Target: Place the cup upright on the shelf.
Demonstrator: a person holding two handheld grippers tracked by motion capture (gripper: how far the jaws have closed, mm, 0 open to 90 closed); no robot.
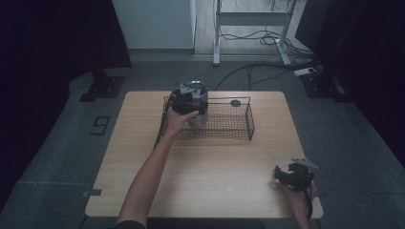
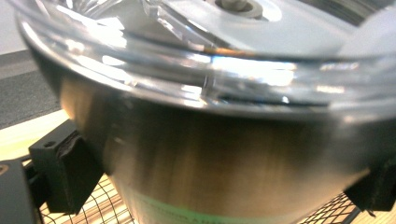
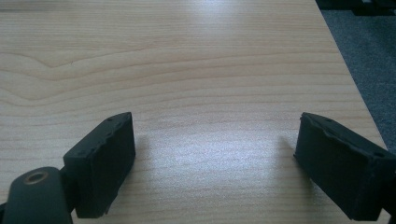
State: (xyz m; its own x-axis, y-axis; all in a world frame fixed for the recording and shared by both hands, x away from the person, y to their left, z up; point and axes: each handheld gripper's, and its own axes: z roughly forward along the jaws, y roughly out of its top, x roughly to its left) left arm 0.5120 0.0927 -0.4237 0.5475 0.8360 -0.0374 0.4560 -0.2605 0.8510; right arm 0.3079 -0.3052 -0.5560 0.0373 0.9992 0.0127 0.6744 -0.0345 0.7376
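A shiny metal canister (image 1: 199,106) with a clear lid (image 2: 187,60) stands at the left end of a black wire basket (image 1: 250,121) on the far half of the table. My left gripper (image 1: 190,103) is shut on the canister's body (image 2: 224,154), with one black pad (image 2: 65,172) pressed against each side just under the lid. Basket mesh shows below the canister in the left gripper view. My right gripper (image 1: 288,174) hovers low over the table near the front right corner, open, with bare wood between its pads (image 3: 102,163).
The light wooden table (image 1: 215,167) has open surface in front of the basket. A small dark round spot (image 1: 235,102) lies behind the basket. Grey floor, a white desk frame and cables lie beyond the far edge.
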